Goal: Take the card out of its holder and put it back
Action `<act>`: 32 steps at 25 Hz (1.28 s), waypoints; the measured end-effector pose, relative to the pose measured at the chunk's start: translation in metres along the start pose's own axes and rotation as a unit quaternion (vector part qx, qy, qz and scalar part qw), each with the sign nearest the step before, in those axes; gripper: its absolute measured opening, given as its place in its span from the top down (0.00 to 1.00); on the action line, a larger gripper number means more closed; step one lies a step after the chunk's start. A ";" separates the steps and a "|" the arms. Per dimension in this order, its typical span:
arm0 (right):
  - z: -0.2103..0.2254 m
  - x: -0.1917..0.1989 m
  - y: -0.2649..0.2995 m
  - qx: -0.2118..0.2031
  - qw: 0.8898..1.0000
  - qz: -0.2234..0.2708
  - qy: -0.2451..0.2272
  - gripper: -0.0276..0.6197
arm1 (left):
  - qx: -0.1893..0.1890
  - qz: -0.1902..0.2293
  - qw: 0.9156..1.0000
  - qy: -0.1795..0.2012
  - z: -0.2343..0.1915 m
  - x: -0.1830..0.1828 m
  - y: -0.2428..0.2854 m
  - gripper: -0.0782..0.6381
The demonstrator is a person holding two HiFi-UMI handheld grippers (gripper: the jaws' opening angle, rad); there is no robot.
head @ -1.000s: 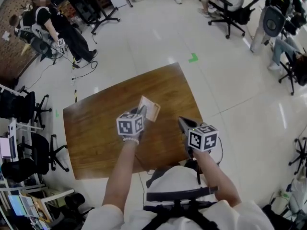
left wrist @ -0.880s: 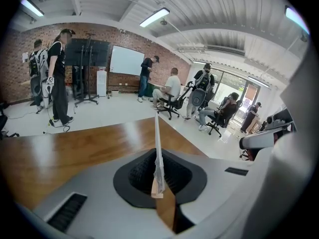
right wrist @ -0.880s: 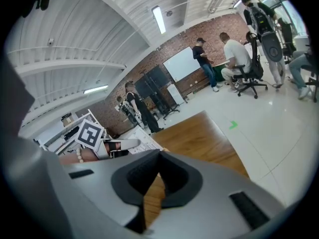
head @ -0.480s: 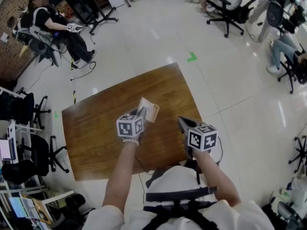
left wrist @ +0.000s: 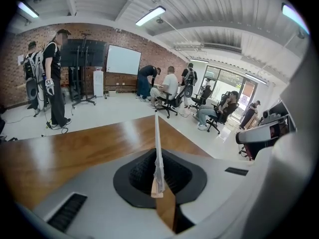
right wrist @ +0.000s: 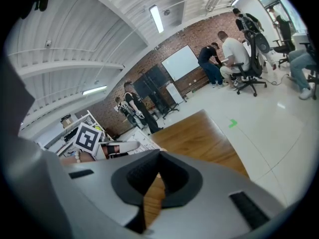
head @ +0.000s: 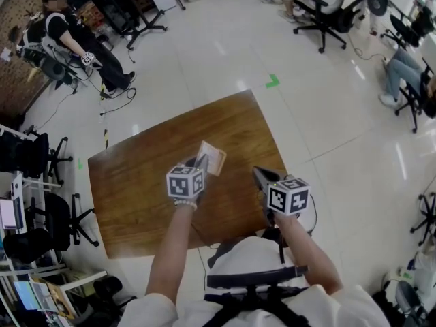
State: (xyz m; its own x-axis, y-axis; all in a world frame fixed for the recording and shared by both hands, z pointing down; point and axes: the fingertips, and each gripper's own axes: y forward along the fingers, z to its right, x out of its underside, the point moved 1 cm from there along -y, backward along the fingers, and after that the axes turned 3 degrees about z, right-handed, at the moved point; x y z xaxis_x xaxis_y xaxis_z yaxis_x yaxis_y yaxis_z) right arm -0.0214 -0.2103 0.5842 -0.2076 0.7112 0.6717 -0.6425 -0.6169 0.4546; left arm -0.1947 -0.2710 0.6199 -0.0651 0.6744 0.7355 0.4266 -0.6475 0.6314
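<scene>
In the head view, my left gripper (head: 199, 161) is shut on a tan card in its clear holder (head: 212, 157) and holds it up over the wooden table (head: 136, 182). The left gripper view shows the holder edge-on (left wrist: 157, 148), pinched upright between the two dark pads (left wrist: 141, 176), with the card's tan edge at the bottom. My right gripper (head: 258, 174) hovers at the table's near right edge, apart from the card. Its jaws (right wrist: 159, 159) meet with nothing between them.
The table stands on a glossy white floor with a green mark (head: 274, 82) beyond its far corner. Office chairs (head: 41, 155) and equipment line the left side. Seated people (head: 75, 39) and more chairs (head: 327, 16) are at the back.
Both grippers and the card stay almost where they were. Only the people and chairs in the background have shifted.
</scene>
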 end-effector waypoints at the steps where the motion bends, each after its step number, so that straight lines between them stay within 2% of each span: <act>1: 0.002 0.000 0.000 0.001 1.000 -0.001 0.001 0.95 | -0.001 -0.003 1.000 -0.001 0.000 0.001 0.002 0.87; 10: 0.013 -0.001 0.002 0.006 1.000 0.000 0.009 0.95 | 0.000 -0.027 1.000 0.005 0.001 0.009 0.021 0.87; 32: 0.028 -0.002 0.007 0.013 1.000 -0.019 0.016 0.95 | 0.006 -0.054 0.999 0.009 0.001 0.027 0.044 0.87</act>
State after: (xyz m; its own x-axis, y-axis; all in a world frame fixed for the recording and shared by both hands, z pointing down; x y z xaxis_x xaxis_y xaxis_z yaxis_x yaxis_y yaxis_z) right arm -0.0051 -0.2256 0.6020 -0.2073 0.7437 0.6356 -0.6313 -0.5980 0.4938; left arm -0.1765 -0.2809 0.6672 -0.1267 0.7332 0.6681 0.4274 -0.5674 0.7038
